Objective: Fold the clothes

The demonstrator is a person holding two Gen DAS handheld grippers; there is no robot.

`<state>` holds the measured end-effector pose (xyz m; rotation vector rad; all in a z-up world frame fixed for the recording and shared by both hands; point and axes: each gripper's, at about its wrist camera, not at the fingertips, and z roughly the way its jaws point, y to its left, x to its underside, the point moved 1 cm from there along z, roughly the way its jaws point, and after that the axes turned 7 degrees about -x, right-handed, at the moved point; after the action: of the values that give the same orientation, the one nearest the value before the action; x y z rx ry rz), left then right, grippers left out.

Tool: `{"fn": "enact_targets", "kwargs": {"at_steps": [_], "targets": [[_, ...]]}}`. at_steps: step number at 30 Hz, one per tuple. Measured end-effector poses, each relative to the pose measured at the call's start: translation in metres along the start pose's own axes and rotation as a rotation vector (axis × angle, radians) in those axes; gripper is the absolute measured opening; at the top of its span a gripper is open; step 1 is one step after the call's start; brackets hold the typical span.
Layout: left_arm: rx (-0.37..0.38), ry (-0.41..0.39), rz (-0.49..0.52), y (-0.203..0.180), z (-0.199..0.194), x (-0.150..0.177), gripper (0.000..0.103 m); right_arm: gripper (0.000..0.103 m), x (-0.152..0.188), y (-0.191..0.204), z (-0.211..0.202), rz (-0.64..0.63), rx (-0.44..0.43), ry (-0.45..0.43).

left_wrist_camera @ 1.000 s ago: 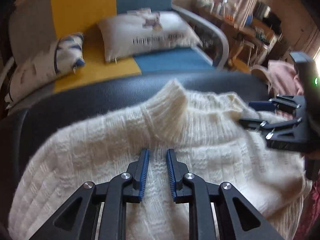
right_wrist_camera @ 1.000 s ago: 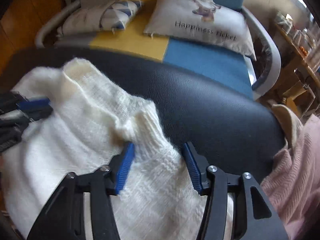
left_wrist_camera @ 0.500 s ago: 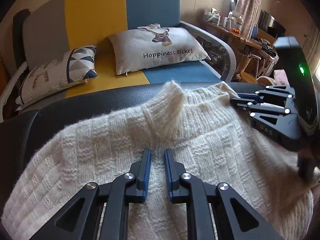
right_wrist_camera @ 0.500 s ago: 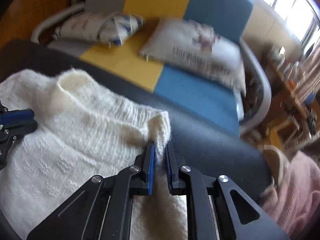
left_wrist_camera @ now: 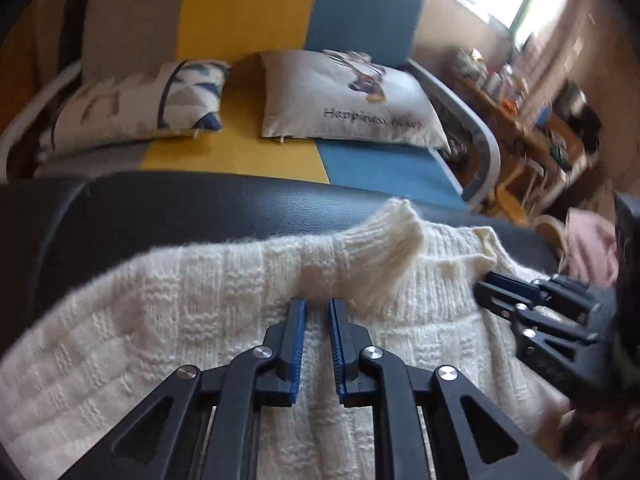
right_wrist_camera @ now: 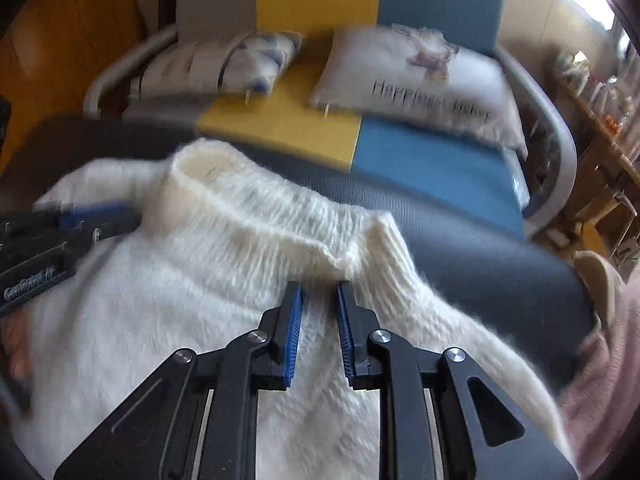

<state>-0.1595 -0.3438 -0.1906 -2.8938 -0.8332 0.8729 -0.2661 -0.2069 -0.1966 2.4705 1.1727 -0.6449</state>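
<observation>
A cream knitted sweater [left_wrist_camera: 208,320] lies spread over a black padded surface [left_wrist_camera: 168,208], filling the lower half of both views, its ribbed collar [right_wrist_camera: 208,168] standing up toward the upper left in the right wrist view. The left gripper [left_wrist_camera: 317,308] sits at bottom centre of its own view, jaws nearly closed with a strip of knit between the blue pads. The right gripper [right_wrist_camera: 319,292] likewise has its jaws narrowly apart on a raised fold of the sweater; whether either truly pinches the fabric I cannot tell. Behind stands a yellow and blue sofa [left_wrist_camera: 240,152] with two pillows [left_wrist_camera: 348,100]. Pink cloth [right_wrist_camera: 600,360] lies at the right edge.
</observation>
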Motion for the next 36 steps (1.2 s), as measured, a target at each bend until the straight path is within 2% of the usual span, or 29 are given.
{"fn": "enact_targets", "kwargs": {"at_steps": [3, 5, 8, 10, 12, 14, 16, 19, 20, 23, 27, 31, 35, 36], "targets": [[0.012, -0.004, -0.062, 0.008, -0.003, -0.003, 0.008, 0.020, -0.006, 0.001, 0.006, 0.057, 0.020, -0.020], [0.069, -0.022, -0.057, 0.007, -0.013, -0.003, 0.009, 0.021, -0.008, 0.001, 0.002, 0.091, -0.003, -0.020], [0.137, -0.057, -0.034, 0.000, -0.022, -0.008, 0.009, 0.021, -0.008, 0.005, -0.013, 0.076, -0.032, -0.041], [0.164, -0.044, -0.032, -0.008, -0.018, -0.016, 0.009, 0.021, -0.009, 0.008, -0.022, 0.043, -0.024, -0.062], [0.137, -0.005, -0.020, -0.017, -0.004, -0.024, 0.010, 0.021, -0.016, 0.012, -0.018, 0.017, -0.021, -0.048], [0.098, 0.017, -0.041, -0.017, 0.012, -0.029, 0.008, 0.021, -0.019, 0.010, 0.000, 0.030, 0.021, 0.015], [0.072, -0.003, -0.113, -0.006, 0.019, -0.034, 0.006, 0.021, -0.018, 0.007, 0.006, 0.043, 0.028, -0.032], [0.134, 0.039, -0.269, 0.013, 0.025, -0.037, 0.006, 0.020, -0.013, -0.001, 0.005, 0.107, 0.000, -0.075], [0.142, 0.049, -0.270, 0.014, 0.024, -0.037, 0.006, 0.020, -0.012, -0.004, 0.005, 0.128, -0.010, -0.089], [0.108, 0.027, -0.188, 0.013, 0.004, -0.031, 0.006, 0.020, -0.016, -0.008, -0.006, 0.166, -0.040, -0.054], [0.130, -0.046, -0.106, 0.021, -0.053, -0.008, 0.008, 0.021, -0.003, 0.011, -0.046, 0.114, -0.086, -0.053], [0.149, -0.069, -0.055, 0.045, -0.111, 0.037, 0.009, 0.021, 0.043, 0.048, -0.080, 0.059, -0.162, -0.023], [0.120, -0.029, -0.012, 0.066, -0.148, 0.109, 0.010, 0.021, 0.101, 0.090, -0.088, 0.043, -0.233, 0.035], [0.116, 0.000, -0.019, 0.070, -0.150, 0.127, 0.010, 0.021, 0.114, 0.099, -0.078, 0.036, -0.218, 0.079]]}}
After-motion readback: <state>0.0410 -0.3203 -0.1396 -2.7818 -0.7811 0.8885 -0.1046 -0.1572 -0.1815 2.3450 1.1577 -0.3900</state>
